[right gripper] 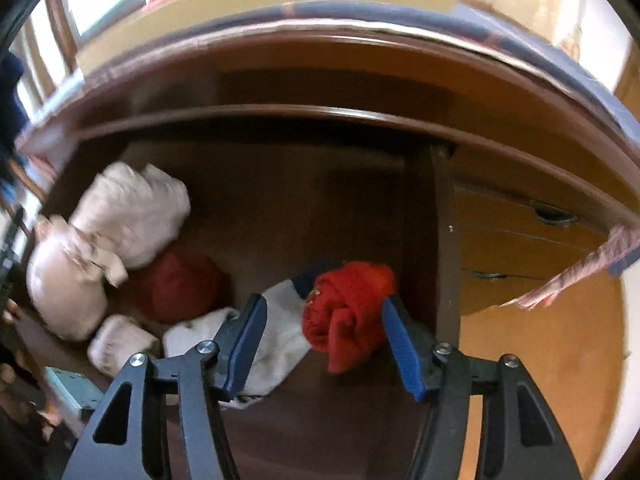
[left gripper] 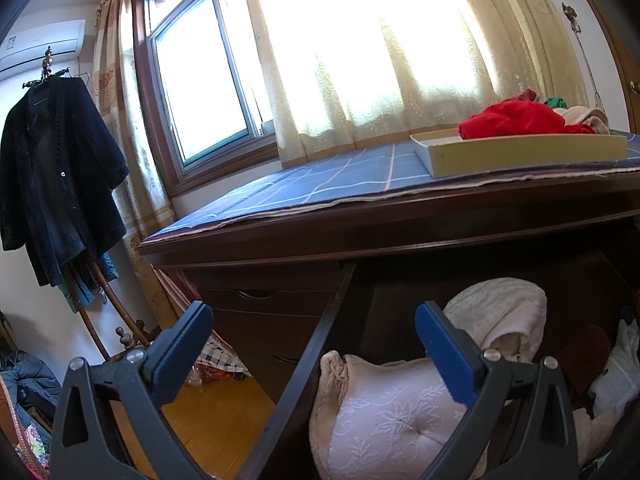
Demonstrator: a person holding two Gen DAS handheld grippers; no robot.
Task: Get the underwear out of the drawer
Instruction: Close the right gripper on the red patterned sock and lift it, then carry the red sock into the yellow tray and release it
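Right gripper (right gripper: 324, 320), jaws apart and empty, points down into the drawer (right gripper: 280, 200). The red underwear roll (right gripper: 348, 312) lies between the fingertips toward 1 o'clock, long axis 12-to-6. Left gripper (left gripper: 314, 334) hangs open, farther off. Visible bundles: two red, about four pale.

The left wrist view looks nearly level across the open dark wooden drawer (left gripper: 560, 280) toward the window; the right wrist view tilts steeply down, close into it (right gripper: 300, 200).
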